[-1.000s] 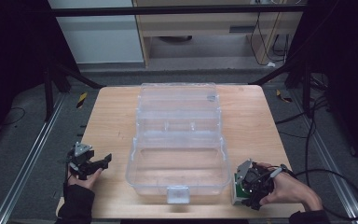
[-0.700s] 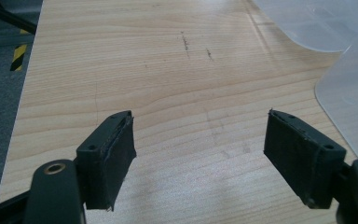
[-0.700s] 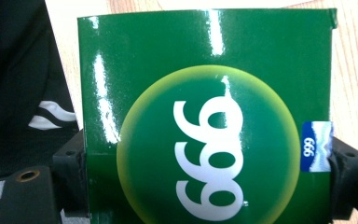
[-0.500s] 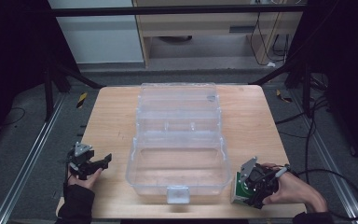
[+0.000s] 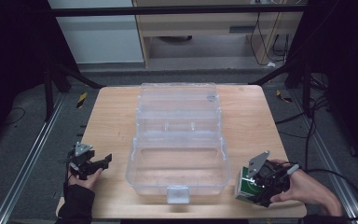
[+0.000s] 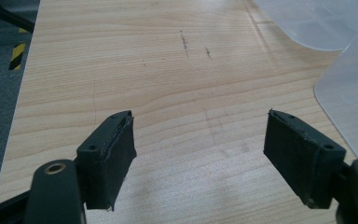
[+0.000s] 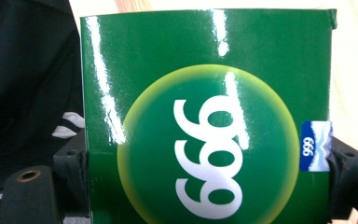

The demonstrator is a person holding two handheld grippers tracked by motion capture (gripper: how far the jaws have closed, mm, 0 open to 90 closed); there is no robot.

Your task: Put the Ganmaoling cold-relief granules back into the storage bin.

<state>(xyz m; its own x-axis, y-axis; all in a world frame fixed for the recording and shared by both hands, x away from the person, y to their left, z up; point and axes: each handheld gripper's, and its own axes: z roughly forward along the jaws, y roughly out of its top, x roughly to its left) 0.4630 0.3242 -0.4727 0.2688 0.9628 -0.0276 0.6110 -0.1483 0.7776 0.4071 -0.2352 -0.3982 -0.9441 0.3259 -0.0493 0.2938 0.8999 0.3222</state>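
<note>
Currently my right gripper (image 5: pixel 254 186) clamps a green box (image 5: pixel 245 185) at the table's (image 5: pixel 112 116) near right edge, beside the open clear case (image 5: pixel 177 154). Left gripper (image 5: pixel 91 163) gapes wide, empty. Risk: glossy card slipping, or clipping the case wall when lifting in.

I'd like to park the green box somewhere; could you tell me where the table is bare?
Bare wood lies left of the clear case, ahead of the left gripper, and right of it beyond the right gripper. The case crowds the middle.
</note>
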